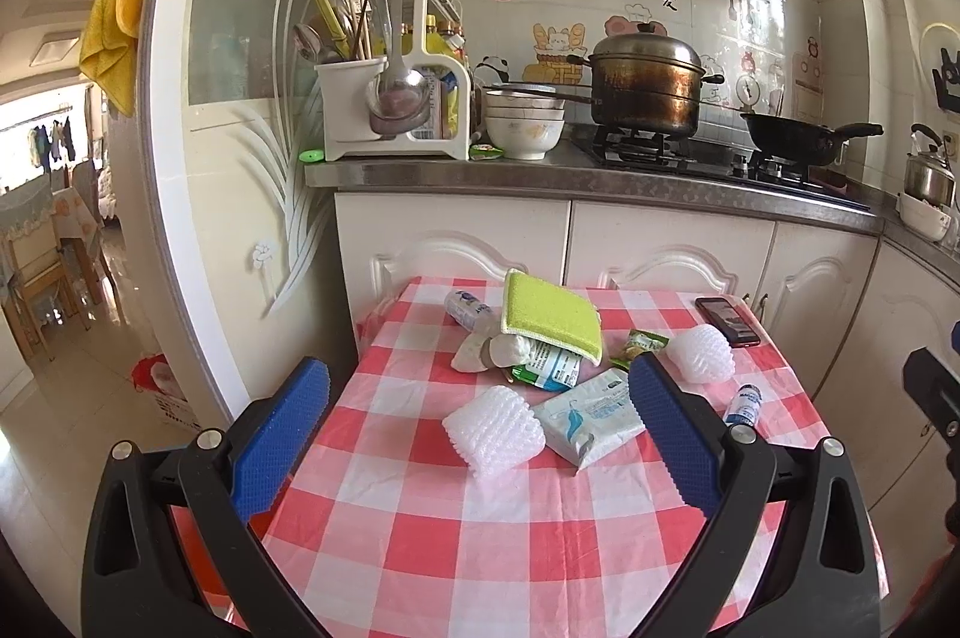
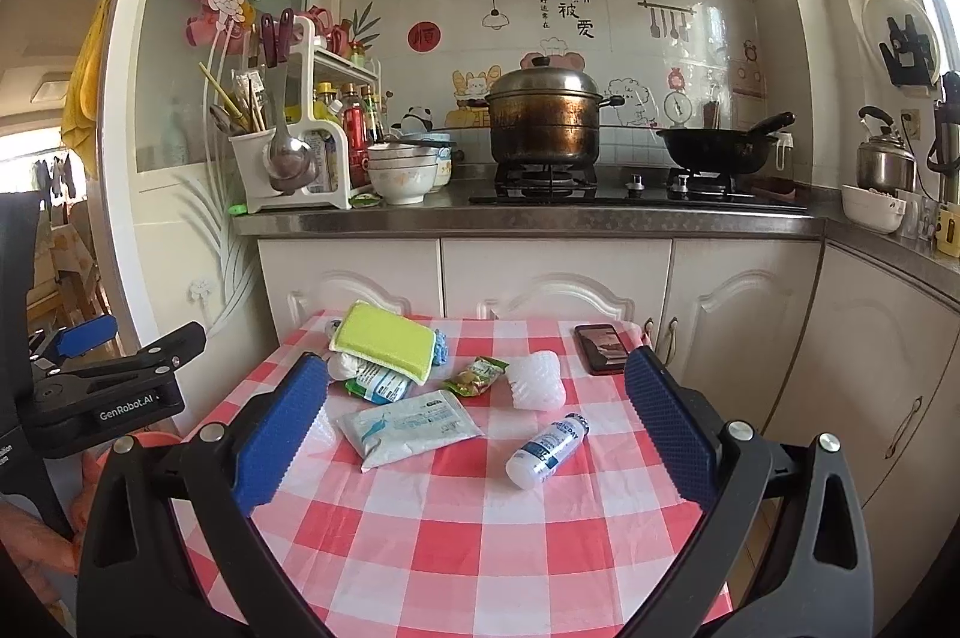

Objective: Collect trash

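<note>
A small table with a red-and-white checked cloth (image 1: 480, 518) is seen in a kitchen. Both the left gripper (image 1: 480, 434) and right gripper (image 2: 474, 428) are held wide open and empty. A white foam net (image 1: 493, 428) and a white tissue pack (image 2: 408, 428) are seen between their fingers.

red-white checked tablecloth (image 2: 456, 536), green sponge (image 2: 384, 338)

Above the red-checked tablecloth (image 1: 456, 536), the left gripper (image 1: 477, 425) hangs with its blue pads spread wide, a white foam net (image 1: 493, 434) between them, touching a wet-wipe pack (image 1: 591, 422), with a green sponge (image 1: 552, 317) beyond.
</note>
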